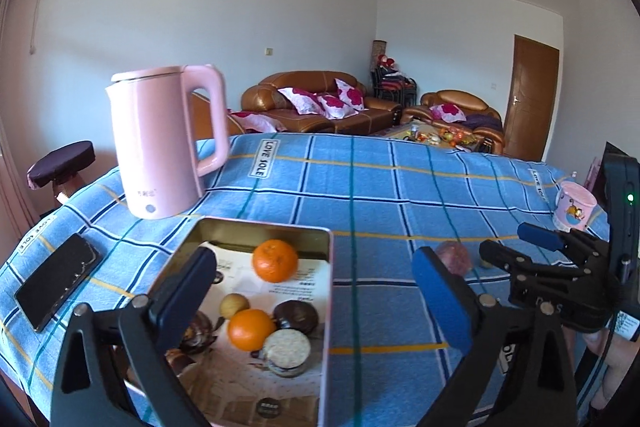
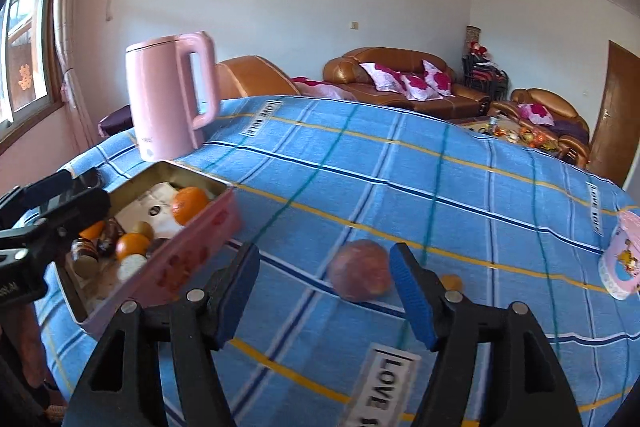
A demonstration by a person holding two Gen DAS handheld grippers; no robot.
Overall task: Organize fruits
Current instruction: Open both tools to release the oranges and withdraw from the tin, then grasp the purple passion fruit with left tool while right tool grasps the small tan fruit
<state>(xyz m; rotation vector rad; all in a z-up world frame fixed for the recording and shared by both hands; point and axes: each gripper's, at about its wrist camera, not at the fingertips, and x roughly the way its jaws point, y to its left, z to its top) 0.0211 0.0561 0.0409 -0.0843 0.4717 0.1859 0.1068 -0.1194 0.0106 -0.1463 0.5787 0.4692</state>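
An open tin [image 1: 327, 327] with pink sides lies on the blue checked cloth. It holds two oranges [image 1: 275, 261] [image 1: 251, 329] and a small brown fruit [image 1: 234, 305] on a printed liner. My left gripper [image 1: 314, 297] hovers open above the tin's near end with nothing between its fingers. To the right, a reddish apple [image 2: 360, 277] rests on the cloth. My right gripper [image 2: 324, 301] stands open just short of it, without touching. A small orange fruit [image 2: 452, 281] peeks out behind the right finger [image 2: 412, 297]. In the right wrist view the tin [image 2: 188, 259] sits at the left.
A pink kettle [image 1: 160, 143] stands behind the tin. A black phone [image 1: 56, 281] lies left of the tin near the table edge. A pink cup [image 2: 624, 259] is at the far right. Sofas and a door are beyond the table.
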